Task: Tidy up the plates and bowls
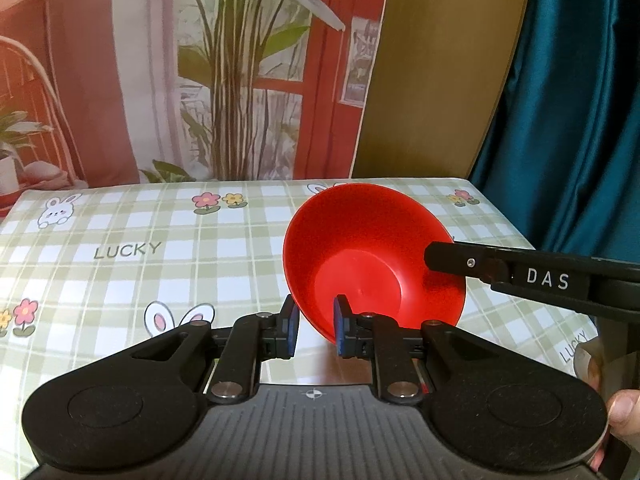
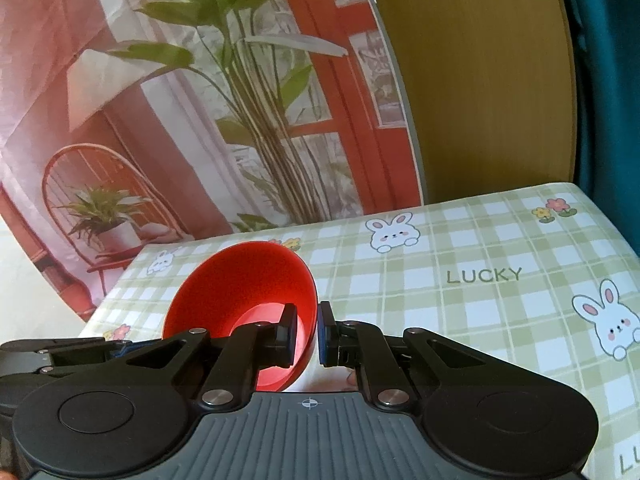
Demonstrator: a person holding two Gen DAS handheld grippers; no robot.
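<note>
While both tongs pinch one bowl: it hangs tilted above the table, shared between two grips.
Left gripper: nearly closed, pads astride the near rim of the red bowl, wall between them.
Right gripper: nearly closed, one finger inside the bowl, one outside, pinching its right rim.
Why two grips: likely to steady a wide, light shell against swinging.
Bowl's look: plain glossy red, smooth, empty, flat round bottom.
Beyond: checked tablecloth with rabbits, bare under and ahead of the tongs.
</note>
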